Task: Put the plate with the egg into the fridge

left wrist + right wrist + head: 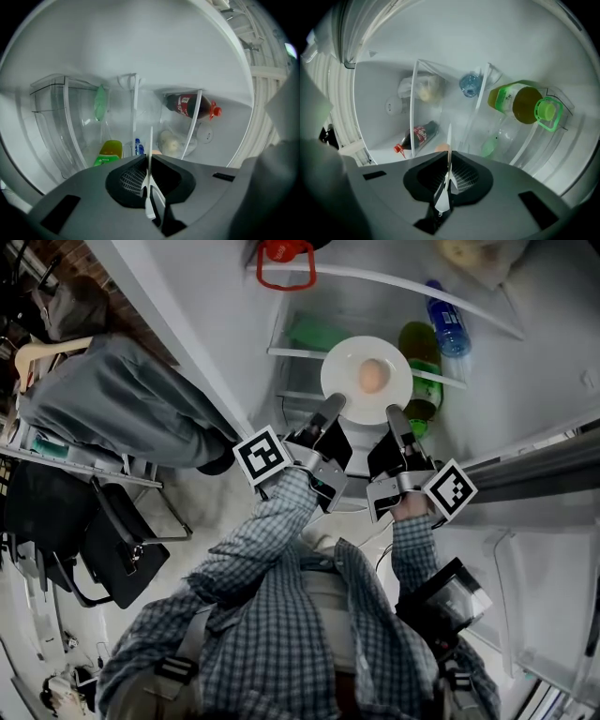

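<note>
A white plate (342,371) with a brown egg (372,377) on it hangs level in the open fridge, in front of the shelves. My left gripper (330,411) is shut on the plate's near left rim. My right gripper (396,418) is shut on its near right rim. In the left gripper view the plate (150,154) shows edge-on as a thin white line running out from between the closed jaws of the left gripper (149,187). The right gripper view shows the same thin plate edge (449,140) pinched in the right gripper (447,180), with the egg (442,148) peeking over the jaw.
Beyond the plate lie a green juice bottle (419,352) and a blue-capped water bottle (447,326). A cola bottle (190,105) lies deeper on a shelf. Clear shelf edges (375,282) cross above. The fridge door (534,474) stands right; a chair with grey cloth (112,399) stands left.
</note>
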